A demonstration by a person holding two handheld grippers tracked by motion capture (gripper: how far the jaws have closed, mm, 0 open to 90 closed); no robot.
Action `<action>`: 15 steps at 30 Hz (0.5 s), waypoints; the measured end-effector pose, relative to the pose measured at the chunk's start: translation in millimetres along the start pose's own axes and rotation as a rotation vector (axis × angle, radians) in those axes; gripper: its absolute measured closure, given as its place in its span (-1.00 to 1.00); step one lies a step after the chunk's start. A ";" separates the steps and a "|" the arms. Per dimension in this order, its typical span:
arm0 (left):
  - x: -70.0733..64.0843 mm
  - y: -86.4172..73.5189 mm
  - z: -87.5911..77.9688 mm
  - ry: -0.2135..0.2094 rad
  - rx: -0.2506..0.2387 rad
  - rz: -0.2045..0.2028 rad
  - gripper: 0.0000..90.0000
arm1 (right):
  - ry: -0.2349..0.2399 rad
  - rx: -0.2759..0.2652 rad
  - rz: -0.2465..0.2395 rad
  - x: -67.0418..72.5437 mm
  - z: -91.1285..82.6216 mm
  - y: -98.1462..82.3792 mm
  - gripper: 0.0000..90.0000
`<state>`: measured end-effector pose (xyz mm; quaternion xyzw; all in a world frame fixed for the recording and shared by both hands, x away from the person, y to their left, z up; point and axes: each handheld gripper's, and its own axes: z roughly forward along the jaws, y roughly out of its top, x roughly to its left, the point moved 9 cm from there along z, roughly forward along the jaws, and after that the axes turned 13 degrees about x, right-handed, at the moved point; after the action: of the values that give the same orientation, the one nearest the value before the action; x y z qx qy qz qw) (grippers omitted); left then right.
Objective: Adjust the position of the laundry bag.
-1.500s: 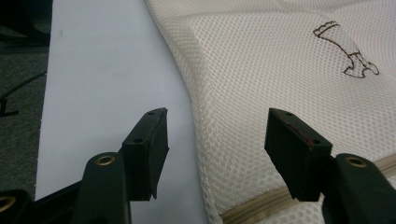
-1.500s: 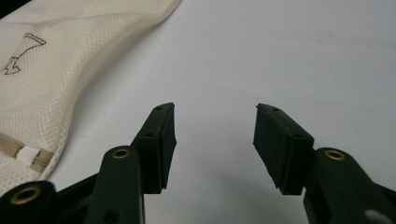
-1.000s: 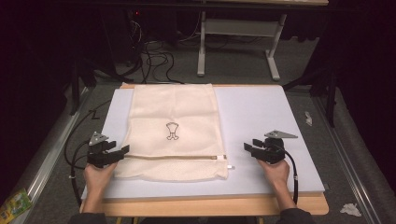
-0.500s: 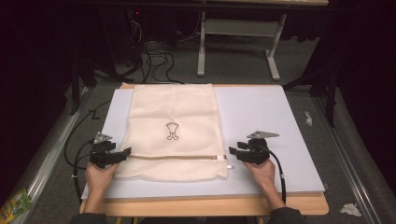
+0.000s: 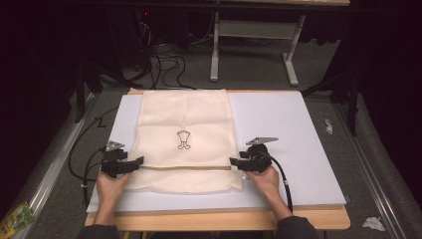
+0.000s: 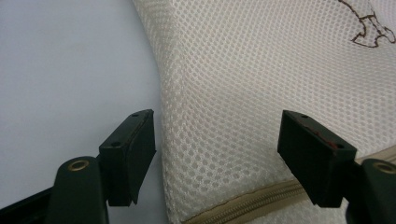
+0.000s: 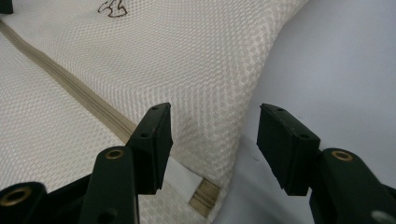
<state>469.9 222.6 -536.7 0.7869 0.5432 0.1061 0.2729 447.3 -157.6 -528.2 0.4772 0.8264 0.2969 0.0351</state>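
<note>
a cream mesh bag (image 5: 185, 142) with a small dark printed emblem (image 5: 183, 140) and a tan zipper (image 5: 184, 168) across its near part lies flat on a pale board (image 5: 293, 134) that covers a wooden table (image 5: 214, 220), left of the board's middle. the left gripper (image 5: 134, 162) sits at the bag's left edge by the zipper and the right gripper (image 5: 236, 162) at its right edge by the zipper's end, each held in a hand with jaws spread wide and straddling the bag's edge, though whether any jaw actually touches the mesh is hard to tell. around the table the room is dark, with grey carpet, a tangle of black cables (image 5: 164, 62) and a white table frame (image 5: 254, 42) beyond, scraps of white paper (image 5: 373, 223) on the floor at right and a green packet (image 5: 15, 218) at lower left.
</note>
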 end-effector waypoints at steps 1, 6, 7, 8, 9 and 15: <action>0.0 0.0 0.0 0.000 0.000 0.000 -0.37 | 0.002 0.007 0.001 0.2 1.7 0.6 0.02; -0.5 -0.5 4.8 0.003 0.012 -0.011 -0.34 | 0.005 0.025 0.011 1.3 7.8 3.8 0.02; -0.4 -0.8 5.6 0.001 0.013 -0.019 -0.33 | 0.003 0.027 0.010 1.2 8.7 4.1 0.02; -0.1 -0.8 6.0 0.002 0.010 -0.024 -0.33 | 0.002 0.030 0.009 1.1 9.3 4.3 0.02; 0.2 -0.7 5.9 0.003 0.010 -0.023 -0.31 | 0.002 0.033 0.010 1.1 10.4 4.8 0.03; 0.8 -0.7 5.5 0.022 0.010 -0.024 -0.16 | 0.027 0.045 0.022 2.3 15.3 6.4 0.17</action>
<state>472.2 221.8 -541.8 0.7806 0.5559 0.1088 0.2641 456.1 -146.4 -536.8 0.4827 0.8281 0.2848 0.0100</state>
